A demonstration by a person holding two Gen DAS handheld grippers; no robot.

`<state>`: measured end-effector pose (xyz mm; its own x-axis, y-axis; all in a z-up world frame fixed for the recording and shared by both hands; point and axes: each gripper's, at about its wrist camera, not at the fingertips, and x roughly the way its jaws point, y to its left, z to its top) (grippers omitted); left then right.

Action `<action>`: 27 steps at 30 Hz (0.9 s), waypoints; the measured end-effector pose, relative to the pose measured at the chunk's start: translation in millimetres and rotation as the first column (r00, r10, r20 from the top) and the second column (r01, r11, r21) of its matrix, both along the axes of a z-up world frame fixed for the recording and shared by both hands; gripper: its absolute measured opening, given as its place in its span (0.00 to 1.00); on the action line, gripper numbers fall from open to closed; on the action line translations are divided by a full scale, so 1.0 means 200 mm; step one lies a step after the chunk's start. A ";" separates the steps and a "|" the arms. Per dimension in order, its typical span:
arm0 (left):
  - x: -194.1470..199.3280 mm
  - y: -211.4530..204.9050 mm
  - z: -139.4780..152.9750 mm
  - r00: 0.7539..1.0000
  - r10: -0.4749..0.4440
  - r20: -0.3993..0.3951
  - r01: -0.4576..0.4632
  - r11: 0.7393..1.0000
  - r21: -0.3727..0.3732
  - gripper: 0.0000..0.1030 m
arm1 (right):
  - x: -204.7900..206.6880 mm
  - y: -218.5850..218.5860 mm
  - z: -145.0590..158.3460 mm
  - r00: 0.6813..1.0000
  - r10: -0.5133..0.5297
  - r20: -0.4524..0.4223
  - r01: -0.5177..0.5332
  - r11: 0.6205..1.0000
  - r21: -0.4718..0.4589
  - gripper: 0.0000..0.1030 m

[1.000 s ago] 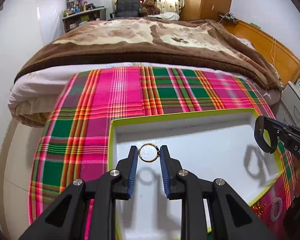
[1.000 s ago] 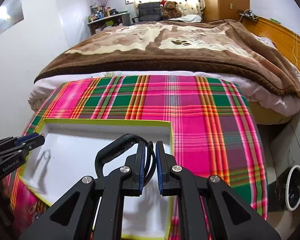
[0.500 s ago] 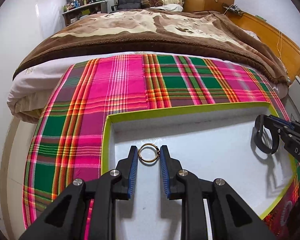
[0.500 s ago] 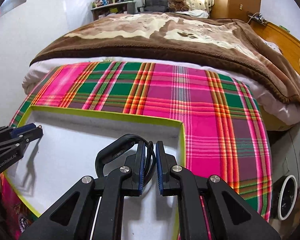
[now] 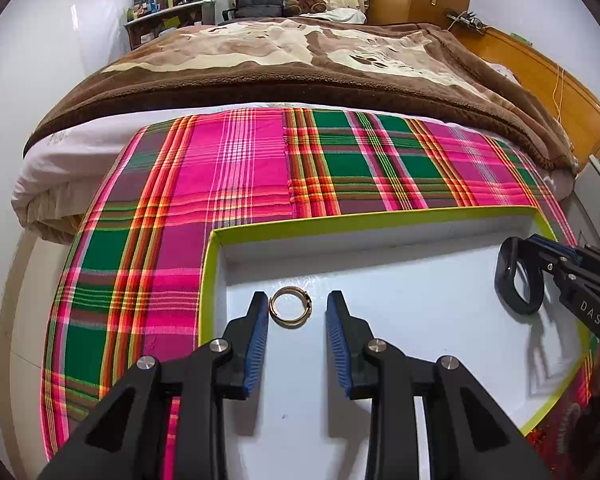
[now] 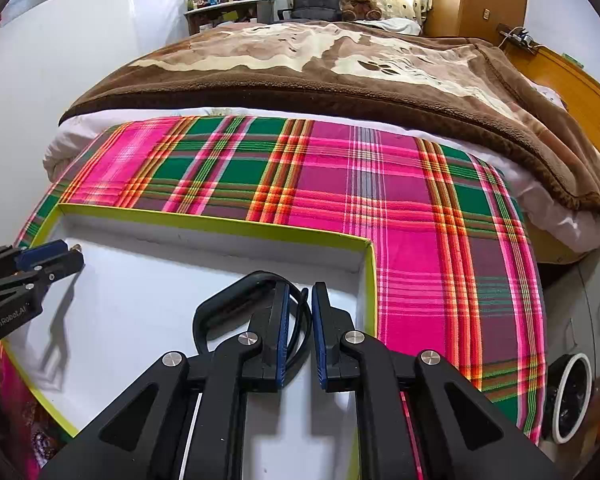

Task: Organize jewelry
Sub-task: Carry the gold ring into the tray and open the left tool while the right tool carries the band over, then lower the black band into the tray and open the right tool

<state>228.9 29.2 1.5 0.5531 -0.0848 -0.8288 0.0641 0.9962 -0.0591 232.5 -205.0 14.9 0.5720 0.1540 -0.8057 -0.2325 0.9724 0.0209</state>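
A white tray with a lime-green rim [image 5: 372, 216] lies on a plaid cloth [image 5: 236, 176]. In the left wrist view a gold ring [image 5: 291, 311] lies on the tray floor between the tips of my left gripper [image 5: 297, 312], which is open and apart from it. My right gripper [image 6: 299, 312] is shut on a black band [image 6: 224, 300] and holds it over the tray's right part. The band also shows in the left wrist view [image 5: 518, 280], at the right. The left gripper's tips show in the right wrist view [image 6: 56, 258].
The plaid cloth [image 6: 380, 200] covers the table beyond and beside the tray [image 6: 220, 222]. A bed with a brown blanket [image 5: 300, 64] lies behind. Loose jewelry [image 5: 572, 420] lies off the tray's right corner. A grey cabinet [image 6: 588, 312] stands at right.
My left gripper has opened and the gold ring now lies loose on the tray floor. Both grippers came down closer to the tray. The right one still holds the black band.
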 end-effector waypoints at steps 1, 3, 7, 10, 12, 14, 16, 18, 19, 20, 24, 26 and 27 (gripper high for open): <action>0.00 0.00 0.01 1.000 -0.001 0.004 0.001 1.000 -0.001 0.35 | -0.01 0.00 0.01 1.000 0.004 0.005 -0.004 1.000 0.005 0.17; -0.02 0.01 0.02 1.000 0.002 0.012 -0.002 1.000 -0.009 0.41 | -0.02 0.00 0.03 1.000 0.008 0.018 -0.009 1.000 0.015 0.23; -0.07 0.03 0.07 0.999 0.016 0.032 -0.015 0.999 -0.032 0.46 | -0.08 -0.02 0.10 0.999 0.009 0.046 -0.011 0.999 0.042 0.25; -0.13 0.05 0.13 0.997 0.032 0.064 -0.030 0.999 -0.036 0.52 | -0.14 -0.05 0.15 0.997 0.007 0.070 -0.011 0.997 0.070 0.25; -0.18 0.07 0.17 0.996 0.027 0.086 -0.023 0.998 -0.053 0.53 | -0.19 -0.08 0.19 0.996 0.002 0.086 -0.010 0.995 0.096 0.26; -0.24 0.08 0.20 0.994 0.029 0.108 -0.024 0.998 -0.053 0.53 | -0.25 -0.12 0.21 0.995 -0.006 0.095 -0.004 0.994 0.107 0.26; -0.30 0.09 0.23 0.993 0.022 0.120 -0.014 0.998 -0.066 0.53 | -0.31 -0.15 0.22 0.995 -0.010 0.096 -0.002 0.994 0.114 0.26; -0.35 0.10 0.24 0.992 0.027 0.127 -0.018 0.997 -0.075 0.53 | -0.37 -0.19 0.22 0.995 -0.021 0.101 0.009 0.993 0.117 0.26; -0.39 0.11 0.24 0.991 0.030 0.132 -0.020 0.997 -0.077 0.53 | -0.41 -0.20 0.21 0.995 -0.024 0.096 0.012 0.993 0.119 0.26; -0.42 0.12 0.24 0.990 0.035 0.137 -0.023 0.996 -0.085 0.53 | -0.45 -0.22 0.20 0.996 -0.024 0.091 0.013 0.993 0.119 0.26; -0.55 0.15 0.22 0.990 0.053 0.130 -0.037 0.992 -0.120 0.53 | -0.57 -0.27 0.16 0.997 -0.036 0.073 0.027 0.993 0.118 0.26; -0.60 0.16 0.20 0.991 0.062 0.118 -0.046 0.990 -0.134 0.53 | -0.63 -0.29 0.13 0.997 -0.041 0.061 0.034 0.993 0.112 0.26; -0.64 0.17 0.19 0.991 0.070 0.114 -0.055 0.990 -0.131 0.53 | -0.65 -0.31 0.11 0.997 -0.047 0.057 0.040 0.993 0.109 0.26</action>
<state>101.8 62.5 39.1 0.6540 -0.1477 -0.7419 0.0161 0.9833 -0.1815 101.6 -266.3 37.8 0.6264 0.2123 -0.7500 -0.1941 0.9744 0.1137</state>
